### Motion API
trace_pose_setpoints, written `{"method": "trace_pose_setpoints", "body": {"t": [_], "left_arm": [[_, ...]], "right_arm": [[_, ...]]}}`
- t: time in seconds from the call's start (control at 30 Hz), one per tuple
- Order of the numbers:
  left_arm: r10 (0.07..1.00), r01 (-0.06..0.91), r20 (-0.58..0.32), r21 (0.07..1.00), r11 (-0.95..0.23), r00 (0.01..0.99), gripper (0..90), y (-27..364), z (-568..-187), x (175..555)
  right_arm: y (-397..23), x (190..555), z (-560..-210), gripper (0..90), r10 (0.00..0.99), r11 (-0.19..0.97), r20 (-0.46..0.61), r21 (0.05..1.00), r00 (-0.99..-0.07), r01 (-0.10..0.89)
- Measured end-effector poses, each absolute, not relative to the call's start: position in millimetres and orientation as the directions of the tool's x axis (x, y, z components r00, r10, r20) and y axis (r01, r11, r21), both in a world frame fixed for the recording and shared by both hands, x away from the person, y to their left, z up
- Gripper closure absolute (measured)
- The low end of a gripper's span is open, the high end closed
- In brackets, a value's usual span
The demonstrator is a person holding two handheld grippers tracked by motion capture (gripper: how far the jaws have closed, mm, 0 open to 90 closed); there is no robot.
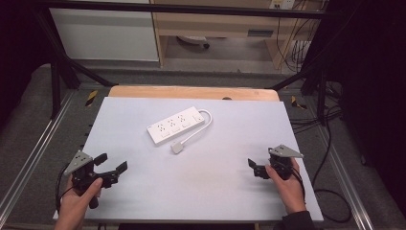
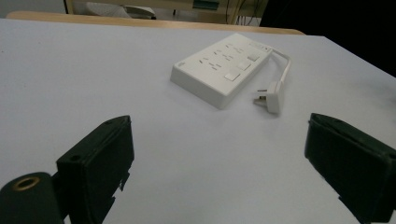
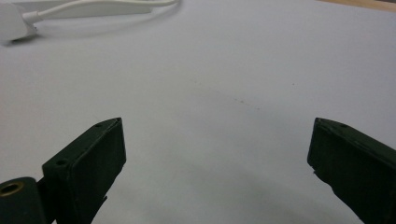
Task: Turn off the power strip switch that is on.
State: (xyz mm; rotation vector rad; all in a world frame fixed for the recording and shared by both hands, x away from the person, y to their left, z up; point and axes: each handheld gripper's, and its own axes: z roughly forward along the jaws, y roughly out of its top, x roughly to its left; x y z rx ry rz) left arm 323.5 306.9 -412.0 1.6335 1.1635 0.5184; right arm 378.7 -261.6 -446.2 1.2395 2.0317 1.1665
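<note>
Left hand-held gripper (image 1: 111, 164) spread wide, grasping nothing, right hand-held gripper (image 1: 256, 168) likewise, power strip (image 1: 175, 125) well apart

My left hand (image 1: 79, 199) holds the black two-jaw left tool (image 1: 113, 163) at seven o'clock, jaws spread wide. My right hand (image 1: 287, 184) holds the matching right tool (image 1: 255, 167) at four o'clock, jaws apart too.

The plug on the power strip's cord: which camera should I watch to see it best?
The left gripper view. There the plug lies large and sharp beside the power strip, prongs facing the camera. The high view shows the plug whole but small. The right gripper view cuts it off at the top left corner.
</note>
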Motion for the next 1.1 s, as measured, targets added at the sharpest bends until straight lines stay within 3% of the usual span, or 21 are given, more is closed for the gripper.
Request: {"method": "trace_pose_setpoints", "body": {"t": [0.57,1.1], "left_arm": [[0.858,0.409,-0.207,0.912,-0.004,0.470,6.5,299.9,-405.9,322.5],[0.843,0.425,-0.188,0.904,-0.053,0.505,6.9,263.8,-374.1,355.7]], "right_arm": [[-259.1,376.8,-445.3,3.8,0.883,0.243,0.005,0.850,-0.469,0.467],[-253.7,375.4,-444.2,3.8,0.879,0.250,0.002,0.850,-0.477,0.464]]}}
